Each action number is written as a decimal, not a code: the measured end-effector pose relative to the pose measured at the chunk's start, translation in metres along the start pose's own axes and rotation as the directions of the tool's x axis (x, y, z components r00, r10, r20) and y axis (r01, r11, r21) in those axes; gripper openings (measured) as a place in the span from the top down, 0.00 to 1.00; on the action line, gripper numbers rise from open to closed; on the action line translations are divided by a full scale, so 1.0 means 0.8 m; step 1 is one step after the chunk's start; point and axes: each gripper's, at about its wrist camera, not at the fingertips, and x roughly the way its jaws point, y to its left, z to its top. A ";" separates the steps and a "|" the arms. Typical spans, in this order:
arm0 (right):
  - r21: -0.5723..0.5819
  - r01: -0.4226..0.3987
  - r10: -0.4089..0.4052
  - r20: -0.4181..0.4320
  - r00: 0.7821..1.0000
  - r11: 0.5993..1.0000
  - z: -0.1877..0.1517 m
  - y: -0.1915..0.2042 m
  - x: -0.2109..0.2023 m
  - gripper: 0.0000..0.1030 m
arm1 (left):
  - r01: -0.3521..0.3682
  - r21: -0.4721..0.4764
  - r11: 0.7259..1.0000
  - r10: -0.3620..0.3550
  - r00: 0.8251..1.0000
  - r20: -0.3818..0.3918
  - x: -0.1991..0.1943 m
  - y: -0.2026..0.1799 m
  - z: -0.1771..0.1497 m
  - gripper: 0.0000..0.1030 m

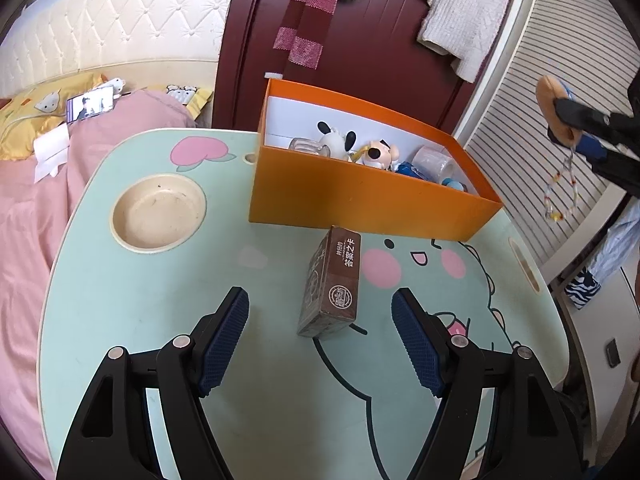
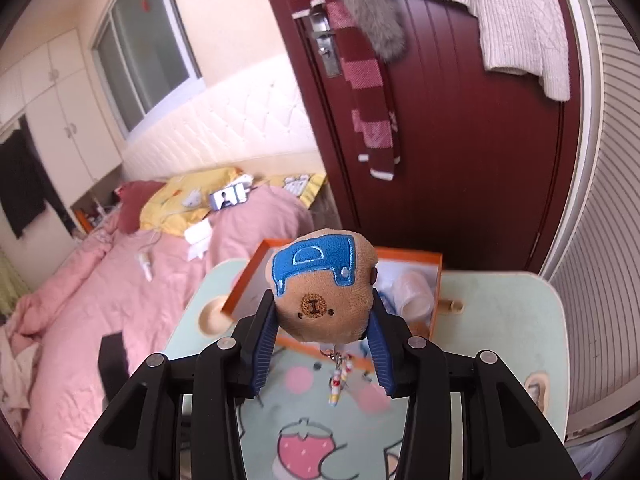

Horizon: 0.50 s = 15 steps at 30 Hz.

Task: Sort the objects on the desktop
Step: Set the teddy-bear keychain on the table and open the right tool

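A brown card box (image 1: pixel 334 280) with Chinese print lies on the mint lap table (image 1: pixel 160 304), just ahead of my left gripper (image 1: pixel 320 300), which is open and empty. Behind it stands an orange box (image 1: pixel 360 196) holding small plush toys (image 1: pixel 340 142), a glass and tape. My right gripper (image 2: pixel 322 314) is shut on a brown plush bear keychain (image 2: pixel 324 296) with a blue cap, held in the air above the table in front of the orange box (image 2: pixel 256 276). Its bead chain (image 2: pixel 338 376) hangs below. The held plush also shows at the far right of the left wrist view (image 1: pixel 554 108).
A round cream cup recess (image 1: pixel 158 210) is set in the table's left side. A pink bed (image 1: pixel 28 220) lies to the left with a phone (image 1: pixel 90 106) on it. A dark red door (image 2: pixel 460 140) with hanging scarf and clothes stands behind the table.
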 end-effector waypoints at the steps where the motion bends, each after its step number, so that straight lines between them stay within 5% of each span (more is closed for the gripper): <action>1: 0.000 -0.008 0.008 -0.018 1.000 1.000 -0.009 0.000 0.002 0.60 | -0.001 0.000 1.000 0.001 1.000 0.002 0.000 0.000 0.000 0.28; 15: 0.016 0.000 0.004 -0.238 0.971 1.000 -0.113 -0.020 0.097 0.60 | -0.008 -0.012 1.000 0.008 1.000 0.005 0.003 0.001 0.000 0.28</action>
